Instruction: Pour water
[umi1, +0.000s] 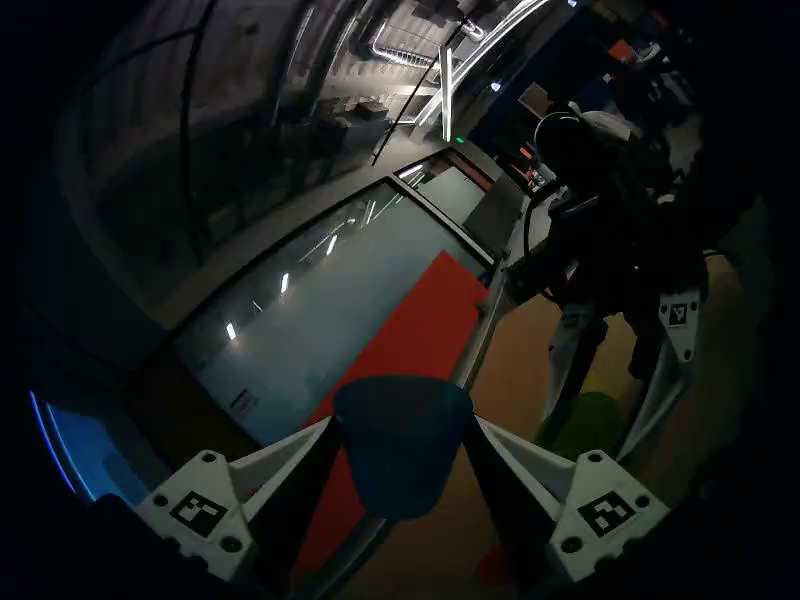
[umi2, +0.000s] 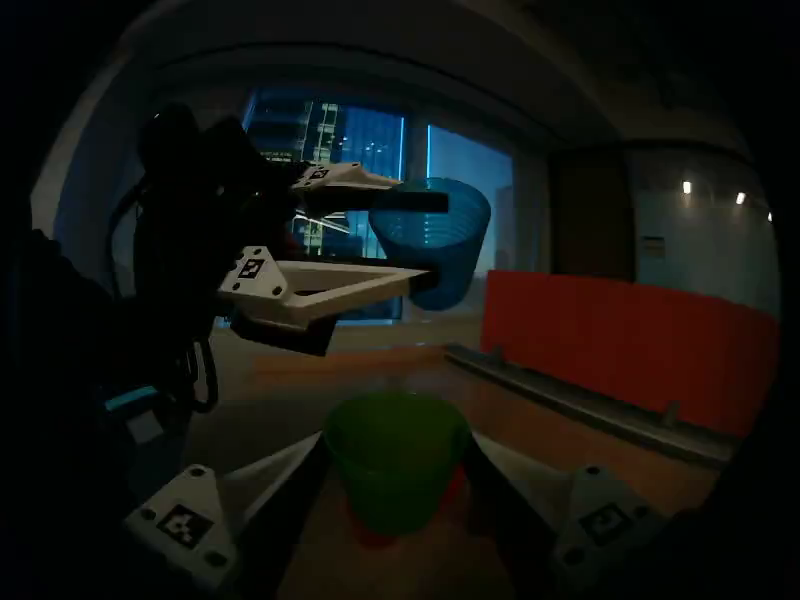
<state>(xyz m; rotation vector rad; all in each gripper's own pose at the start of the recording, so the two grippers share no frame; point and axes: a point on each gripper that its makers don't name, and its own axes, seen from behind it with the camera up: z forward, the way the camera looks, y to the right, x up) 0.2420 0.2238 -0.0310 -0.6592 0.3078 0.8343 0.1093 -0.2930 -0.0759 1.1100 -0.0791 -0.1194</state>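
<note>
Two handheld grippers each hold a plastic cup in a dimly lit room. In the left gripper view, the left gripper (umi1: 402, 430) has its two white fingers closed partway, pressing on either side of a blue cup (umi1: 400, 470), whose rim faces up in that view. Beyond it, the right gripper (umi1: 610, 400) reaches down with a green cup (umi1: 590, 425) between its fingers, above a brown wooden table (umi1: 510, 370). A red panel (umi1: 420, 320) runs along the table's far edge, beside a pale glass wall (umi1: 330, 290).

In the right gripper view, the fingers close around the green cup, low and near the tabletop. The blue cup is raised higher, up and slightly behind the green one, the two cups apart. Whether either cup contains water cannot be made out. A window (umi2: 350, 140) showing lit buildings lies behind.
</note>
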